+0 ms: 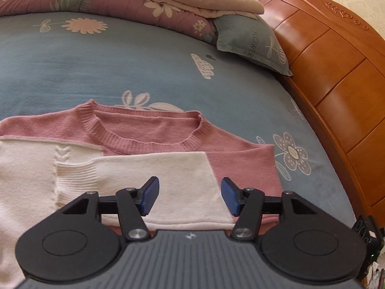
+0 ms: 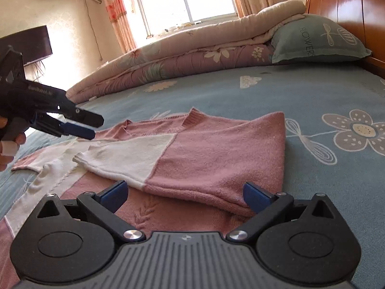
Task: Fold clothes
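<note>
- two grippers are seen over one pink and cream sweater spread flat on a blue flowered bedsheet.
- at the left of the right wrist view, the left gripper is held in a hand above the cream sleeve; its jaws are parted and nothing is gripped.
- the sleeve is laid folded across the sweater's chest, below the ribbed collar.
- the right gripper is held wide open just above the folded pink edge, with no cloth pinched.
- further right, a folded quilt and a grey-green pillow are seen against a wooden headboard.
</note>
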Demonstrator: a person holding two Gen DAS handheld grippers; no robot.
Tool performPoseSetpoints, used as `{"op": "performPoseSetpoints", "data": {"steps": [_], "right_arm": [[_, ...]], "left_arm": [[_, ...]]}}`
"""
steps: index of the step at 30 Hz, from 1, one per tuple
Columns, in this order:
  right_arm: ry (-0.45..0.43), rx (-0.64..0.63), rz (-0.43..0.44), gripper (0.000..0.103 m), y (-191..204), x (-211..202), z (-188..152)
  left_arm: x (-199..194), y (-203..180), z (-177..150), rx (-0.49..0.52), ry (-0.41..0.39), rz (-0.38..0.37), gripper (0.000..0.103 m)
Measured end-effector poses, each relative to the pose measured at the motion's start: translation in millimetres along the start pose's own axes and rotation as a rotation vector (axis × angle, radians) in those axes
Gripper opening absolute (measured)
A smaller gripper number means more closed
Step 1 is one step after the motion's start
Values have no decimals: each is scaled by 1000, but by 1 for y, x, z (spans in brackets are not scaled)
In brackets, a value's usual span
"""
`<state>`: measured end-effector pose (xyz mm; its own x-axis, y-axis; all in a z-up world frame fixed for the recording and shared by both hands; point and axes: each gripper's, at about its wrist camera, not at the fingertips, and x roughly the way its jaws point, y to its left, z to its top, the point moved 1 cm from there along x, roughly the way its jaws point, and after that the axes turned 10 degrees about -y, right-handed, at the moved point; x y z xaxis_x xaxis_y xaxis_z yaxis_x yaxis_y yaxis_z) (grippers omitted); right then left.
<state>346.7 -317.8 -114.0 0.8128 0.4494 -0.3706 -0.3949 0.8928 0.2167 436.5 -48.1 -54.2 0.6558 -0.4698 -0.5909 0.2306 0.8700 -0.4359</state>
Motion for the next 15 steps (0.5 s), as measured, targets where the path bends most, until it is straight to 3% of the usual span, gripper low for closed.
{"op": "performPoseSetpoints", "data": {"steps": [3,7,10,13,15], "right_arm": [[15,-58,-12,103,7,0,-2],[4,-33,7,103,3,-4,-3],[-1,-23,19,103,0,-5,-2],[-3,-18,28,103,-1,-6,-2],[-4,-8,35,103,-3,-7,-2]], "left_arm": [[39,-42,3,43,58,-92,61],[92,-85,-2,92,109,-177,63],[139,-107,-6,135,123,-199,63],[177,-115,-7,117,126,-200,63],[190,-119,-5,109,102,-211,69]]}}
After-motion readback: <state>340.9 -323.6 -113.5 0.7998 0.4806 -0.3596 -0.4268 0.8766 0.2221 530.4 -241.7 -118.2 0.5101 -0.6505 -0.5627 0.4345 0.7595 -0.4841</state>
